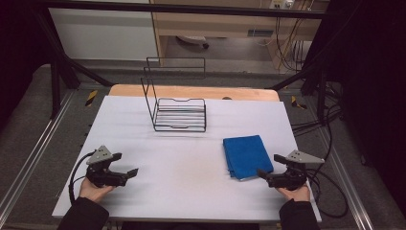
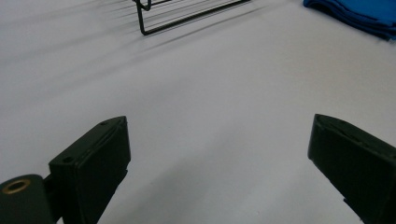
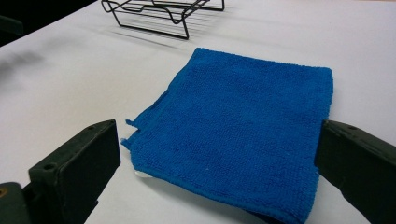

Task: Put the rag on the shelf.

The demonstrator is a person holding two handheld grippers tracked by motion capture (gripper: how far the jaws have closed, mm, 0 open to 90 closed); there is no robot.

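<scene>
A folded blue cloth [image 1: 246,155] lies flat on the white table [image 1: 191,191], right of centre. My right gripper [image 1: 269,165] rests on the table at the cloth's near right corner. In the right gripper view its jaws stand wide apart on either side of the cloth's [image 3: 243,121] near edge, and the right gripper [image 3: 219,140] is open without pinching it. A black wire rack [image 1: 179,112] stands at the back centre. My left gripper [image 1: 125,164] sits near the front left, open, with bare table between its jaws [image 2: 224,133].
The rack [image 2: 187,14] and the cloth [image 2: 359,14] lie far ahead in the left gripper view. The rack's tall wire back [image 1: 174,67] rises at its far side. Black cables [image 1: 330,187] trail off the table's right edge. A wooden strip [image 1: 191,91] borders the back.
</scene>
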